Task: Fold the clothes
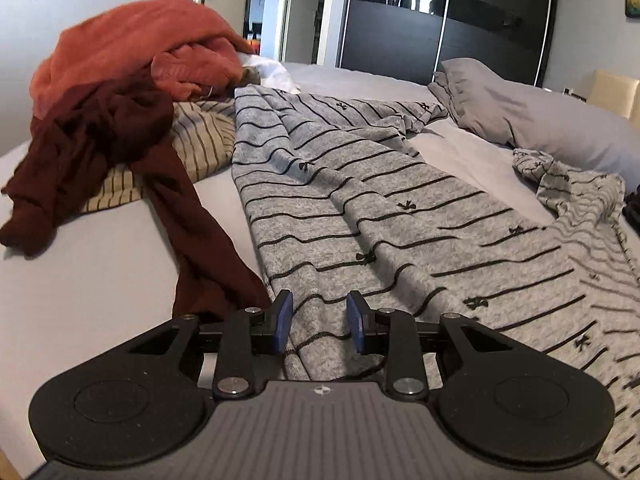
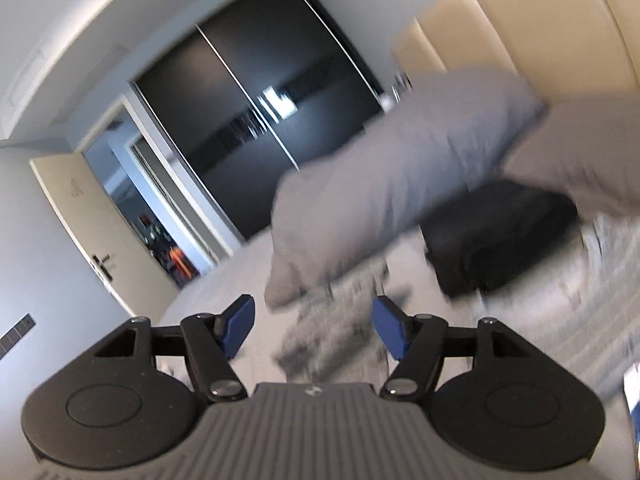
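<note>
The left gripper (image 1: 319, 322) hovers low, blue pads parted and empty, over the grey black-striped knit garment (image 1: 360, 208) spread across the bed (image 1: 100, 264). The right gripper (image 2: 313, 328), tilted, gapes wide, holding nothing.

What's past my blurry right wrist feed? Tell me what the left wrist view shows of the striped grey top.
Observer: The grey top lies spread lengthwise on the bed, wrinkled, not yet folded.
Operator: Report the left gripper.
Observer: The left gripper is open, its blue pads either side of the top's near hem, nothing pinched.
Operator: Name what else is on the bed.
Observer: A pile at the left: an orange garment on top, a maroon one draped down, and a beige striped one beneath.
Operator: Say whether the pile touches the top.
Observer: The maroon garment's trailing end runs along the top's left edge, close beside the left gripper.
</note>
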`<state>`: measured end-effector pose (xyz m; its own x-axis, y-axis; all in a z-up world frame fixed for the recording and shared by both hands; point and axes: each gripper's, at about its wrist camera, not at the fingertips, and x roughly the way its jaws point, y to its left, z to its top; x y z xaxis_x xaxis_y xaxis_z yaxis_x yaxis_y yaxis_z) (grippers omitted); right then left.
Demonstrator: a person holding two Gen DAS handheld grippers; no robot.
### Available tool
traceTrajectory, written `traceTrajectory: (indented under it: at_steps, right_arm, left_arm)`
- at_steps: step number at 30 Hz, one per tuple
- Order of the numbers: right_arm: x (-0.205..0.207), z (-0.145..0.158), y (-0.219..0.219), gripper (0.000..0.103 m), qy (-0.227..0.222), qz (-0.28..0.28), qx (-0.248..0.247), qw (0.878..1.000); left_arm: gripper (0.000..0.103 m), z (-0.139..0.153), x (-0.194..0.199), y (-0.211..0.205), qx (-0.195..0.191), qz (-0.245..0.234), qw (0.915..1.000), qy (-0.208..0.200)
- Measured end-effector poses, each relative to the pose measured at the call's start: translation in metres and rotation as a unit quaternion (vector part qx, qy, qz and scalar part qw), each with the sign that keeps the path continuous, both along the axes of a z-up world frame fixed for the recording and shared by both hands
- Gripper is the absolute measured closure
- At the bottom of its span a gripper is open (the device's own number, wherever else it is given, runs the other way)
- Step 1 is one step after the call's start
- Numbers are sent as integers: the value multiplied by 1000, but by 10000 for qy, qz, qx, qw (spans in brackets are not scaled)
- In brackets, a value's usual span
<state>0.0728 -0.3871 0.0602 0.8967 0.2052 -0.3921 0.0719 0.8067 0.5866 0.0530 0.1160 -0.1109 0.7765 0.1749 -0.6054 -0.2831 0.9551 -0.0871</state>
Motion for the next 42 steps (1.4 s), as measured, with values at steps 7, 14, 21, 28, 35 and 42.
traceTrajectory:
  at_steps: [7,14,21,28,35,42]
  right_arm:
    - [-32,-73,58,34,1528,1013,44,9830]
    - [-55,-92,125,36,2106,2159,-1185,9461]
    - [-40,-105,150,91,2318,2432,-2370,9116]
    - [-27,-36,128,95,1644,1662,-2423,9416]
    - [3,44,102,95,567,614,-3004,9502]
    - [31,54,69,95,639,-106,-3618,9300]
  left_arm:
    - [75,-6,-3,-8,313,-46,9995,-47]
    - [75,4,-7,0,198,-207,9994,201]
    - [75,29,-35,8,276,-257,9977,558]
    - [75,76,-73,10,304,-1143,9883,961]
    - [75,112,-115,-5,522,-2537,9512,1679]
    - [75,119,-138,-20,530,-3534,9039,2351]
